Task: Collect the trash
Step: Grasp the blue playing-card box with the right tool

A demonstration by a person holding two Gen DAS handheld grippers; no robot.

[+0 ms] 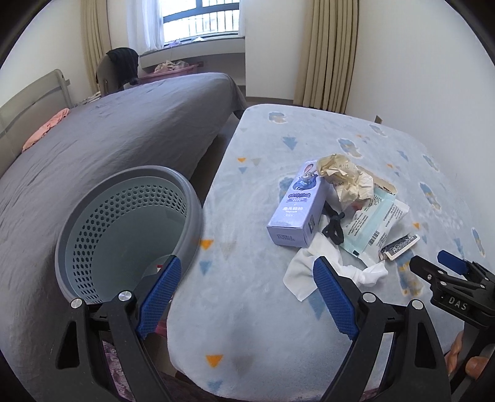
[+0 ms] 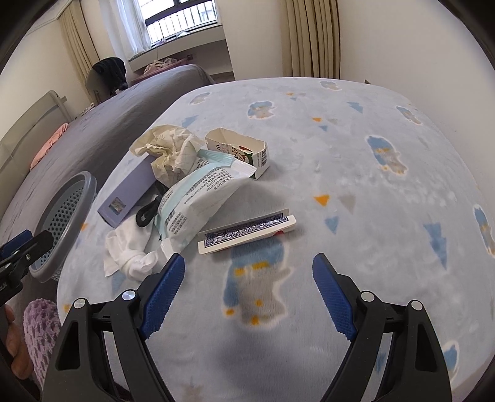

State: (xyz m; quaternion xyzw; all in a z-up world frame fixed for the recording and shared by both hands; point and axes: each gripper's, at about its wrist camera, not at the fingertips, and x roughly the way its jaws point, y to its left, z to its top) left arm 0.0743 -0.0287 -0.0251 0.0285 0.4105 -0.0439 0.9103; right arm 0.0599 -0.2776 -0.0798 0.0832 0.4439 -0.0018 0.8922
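A pile of trash lies on the light blue blanket [image 2: 355,185]: a purple box [image 1: 294,210] [image 2: 130,194], crumpled paper [image 1: 346,177] [image 2: 170,148], a white and teal plastic packet [image 2: 198,198] [image 1: 374,228], a black cord [image 1: 334,225], a white tissue [image 1: 309,269] [image 2: 130,250], a card box [image 2: 247,232] [image 1: 399,245] and an open carton [image 2: 238,148]. A grey perforated bin [image 1: 130,228] [image 2: 65,216] stands left of the blanket. My left gripper [image 1: 247,293] is open and empty, between bin and tissue. My right gripper [image 2: 247,293] is open and empty, just short of the card box.
A bed with a grey cover [image 1: 108,139] lies to the left behind the bin. A wall [image 2: 417,46] bounds the blanket on the right. Curtains [image 1: 328,52] and a window [image 1: 201,18] are at the back. My right gripper also shows in the left wrist view [image 1: 433,266].
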